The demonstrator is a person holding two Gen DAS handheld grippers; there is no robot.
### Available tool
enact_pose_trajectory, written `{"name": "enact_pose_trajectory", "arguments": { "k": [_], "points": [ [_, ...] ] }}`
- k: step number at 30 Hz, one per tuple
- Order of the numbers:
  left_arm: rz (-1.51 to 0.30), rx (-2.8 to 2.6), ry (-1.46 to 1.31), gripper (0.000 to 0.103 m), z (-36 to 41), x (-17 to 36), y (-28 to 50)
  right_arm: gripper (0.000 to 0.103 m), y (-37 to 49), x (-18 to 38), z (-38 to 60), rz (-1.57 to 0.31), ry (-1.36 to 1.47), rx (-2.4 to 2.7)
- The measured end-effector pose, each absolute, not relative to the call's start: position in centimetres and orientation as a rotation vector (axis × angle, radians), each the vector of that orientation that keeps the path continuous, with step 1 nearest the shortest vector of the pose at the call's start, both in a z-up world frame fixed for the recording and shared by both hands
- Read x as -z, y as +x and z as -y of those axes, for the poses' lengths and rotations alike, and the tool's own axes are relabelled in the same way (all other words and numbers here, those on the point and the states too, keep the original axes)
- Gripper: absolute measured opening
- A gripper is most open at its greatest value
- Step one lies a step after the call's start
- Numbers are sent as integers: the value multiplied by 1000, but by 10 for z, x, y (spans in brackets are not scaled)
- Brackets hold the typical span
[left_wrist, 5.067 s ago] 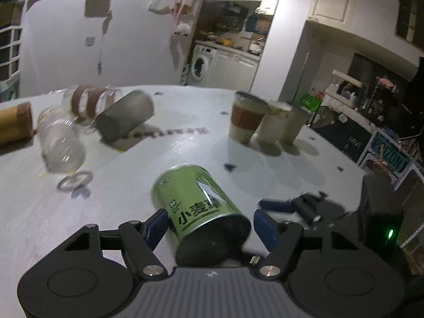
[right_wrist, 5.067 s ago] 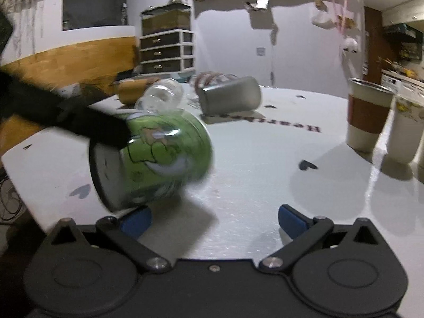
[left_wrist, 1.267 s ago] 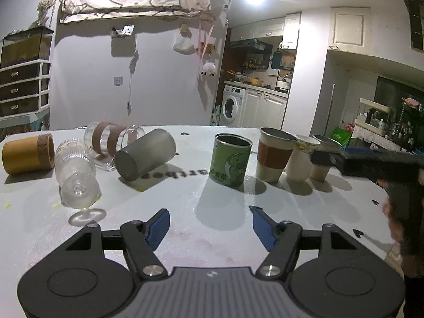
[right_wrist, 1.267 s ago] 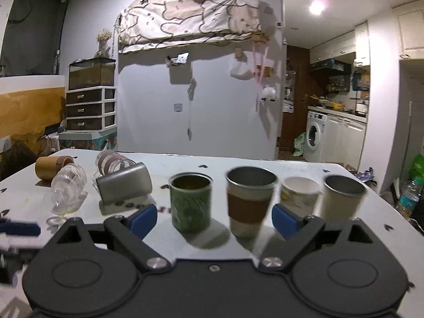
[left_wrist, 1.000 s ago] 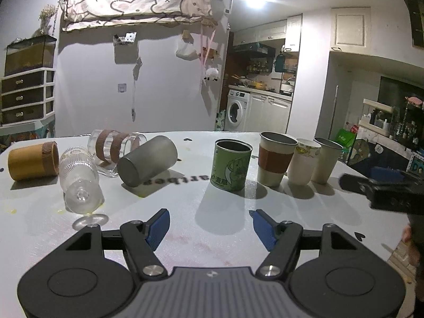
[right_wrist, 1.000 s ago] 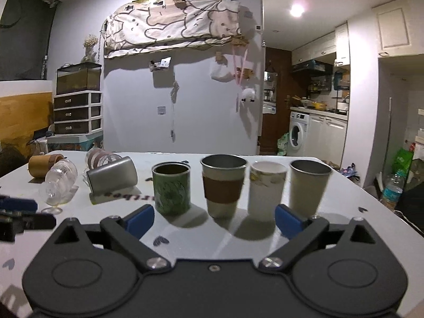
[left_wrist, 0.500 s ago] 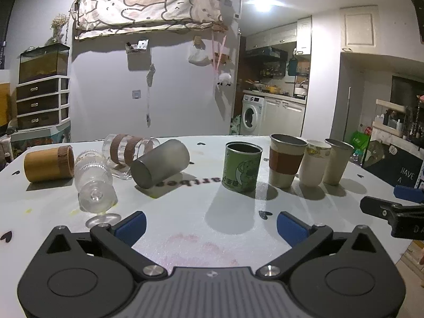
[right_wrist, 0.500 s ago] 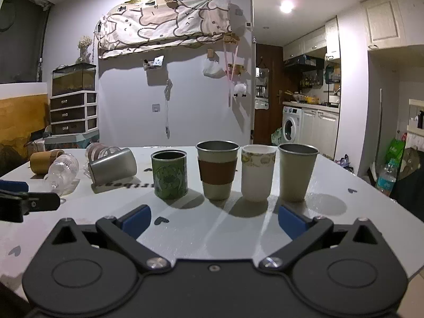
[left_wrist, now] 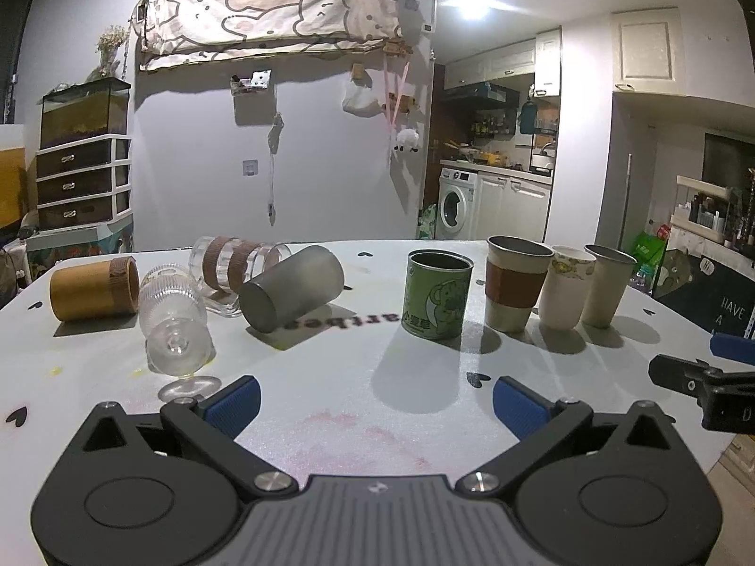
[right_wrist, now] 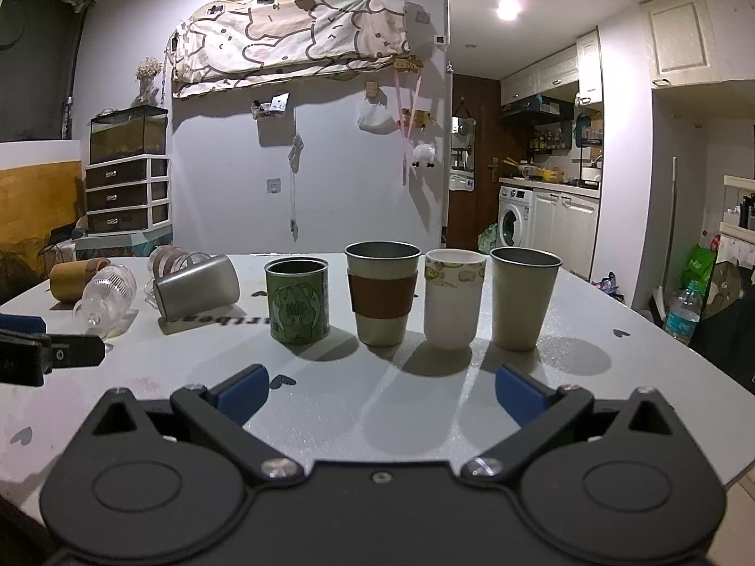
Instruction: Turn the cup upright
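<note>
A green cup point(left_wrist: 436, 301) point(right_wrist: 297, 301) stands upright on the white table point(left_wrist: 339, 405), left of a cup with a brown sleeve point(left_wrist: 514, 290) point(right_wrist: 382, 299), a white paper cup point(left_wrist: 565, 285) point(right_wrist: 453, 298) and a grey cup point(left_wrist: 605, 284) point(right_wrist: 521, 297). A grey metal cup point(left_wrist: 292, 293) point(right_wrist: 198, 288) lies on its side, beside a clear ribbed cup point(left_wrist: 175, 326), a clear banded cup point(left_wrist: 231, 268) and a brown cup point(left_wrist: 94, 287), all lying down. My left gripper point(left_wrist: 375, 401) is open and empty. My right gripper point(right_wrist: 381, 389) is open and empty, back from the upright row.
The right gripper's tip point(left_wrist: 698, 377) shows at the right edge of the left wrist view; the left gripper's tip point(right_wrist: 42, 349) shows at the left of the right wrist view. A clear lid point(left_wrist: 188, 387) lies near the ribbed cup. The table's right edge point(right_wrist: 708, 377) is close.
The green cup, once held on its side, now stands upright in the row. Both grippers have drawn back from the cups; the left one's jaws have opened wider.
</note>
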State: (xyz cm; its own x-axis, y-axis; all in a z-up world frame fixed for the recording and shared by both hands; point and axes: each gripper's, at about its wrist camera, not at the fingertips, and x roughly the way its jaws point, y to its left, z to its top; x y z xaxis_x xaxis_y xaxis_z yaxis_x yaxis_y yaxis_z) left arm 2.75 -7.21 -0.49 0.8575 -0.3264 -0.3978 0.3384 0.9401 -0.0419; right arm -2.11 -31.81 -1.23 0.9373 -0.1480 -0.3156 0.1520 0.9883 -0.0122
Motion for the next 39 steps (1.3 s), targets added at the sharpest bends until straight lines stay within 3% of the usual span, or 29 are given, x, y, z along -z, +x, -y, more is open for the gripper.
{"name": "enact_pose_trajectory", "arguments": {
  "k": [39],
  "points": [
    [-411,352,38,103,73,5,26,103,-22,12,316,-323,3,146]
  ]
}}
